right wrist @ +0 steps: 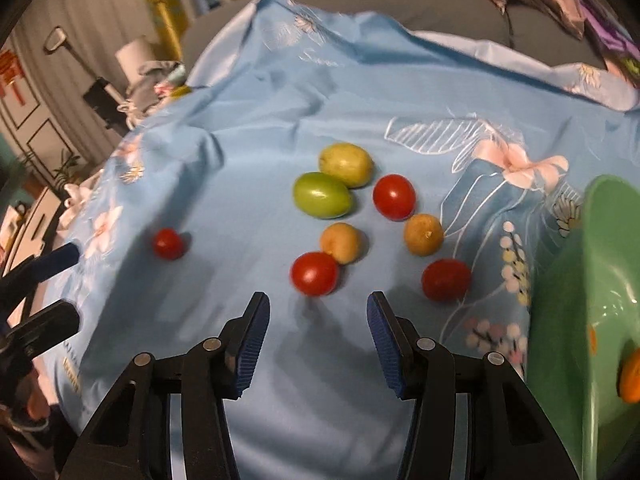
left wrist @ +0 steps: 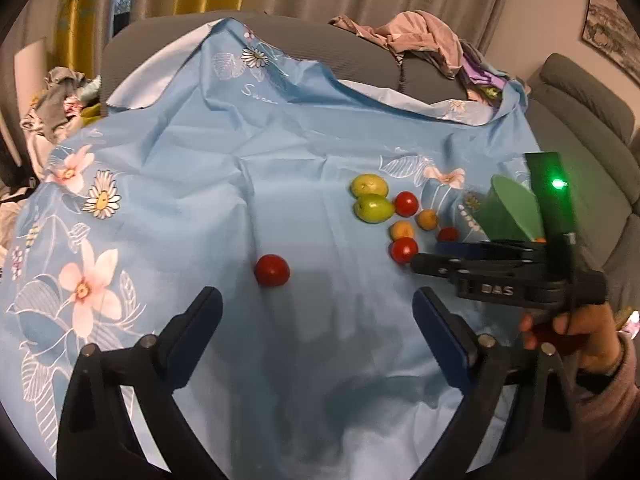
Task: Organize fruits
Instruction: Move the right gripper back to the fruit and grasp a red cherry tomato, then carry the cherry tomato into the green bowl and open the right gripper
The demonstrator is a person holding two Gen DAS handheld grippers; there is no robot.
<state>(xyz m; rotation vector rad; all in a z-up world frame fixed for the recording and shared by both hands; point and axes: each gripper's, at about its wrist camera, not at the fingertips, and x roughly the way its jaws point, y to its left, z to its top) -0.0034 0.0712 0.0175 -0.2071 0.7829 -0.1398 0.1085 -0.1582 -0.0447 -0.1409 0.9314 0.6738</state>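
Note:
Small fruits lie on a light blue floral cloth [left wrist: 200, 208]. A lone red tomato [left wrist: 272, 270] sits just ahead of my open, empty left gripper [left wrist: 316, 304]; it also shows in the right wrist view [right wrist: 168, 243]. To the right is a cluster: two green fruits [right wrist: 322, 195] [right wrist: 346, 165], two orange-yellow fruits [right wrist: 341, 243] [right wrist: 423, 234] and three red tomatoes [right wrist: 314, 273] [right wrist: 394, 196] [right wrist: 446, 280]. My right gripper [right wrist: 318, 312] is open and empty, right behind the nearest red tomato. A green bowl [right wrist: 568, 320] at the right holds an orange fruit [right wrist: 631, 380].
The cloth covers a grey sofa [left wrist: 580, 112]. Piles of clothes lie at the back right [left wrist: 432, 40] and at the left [left wrist: 60, 100]. The right gripper's body [left wrist: 500, 276] and the hand holding it show in the left wrist view, in front of the bowl [left wrist: 508, 212].

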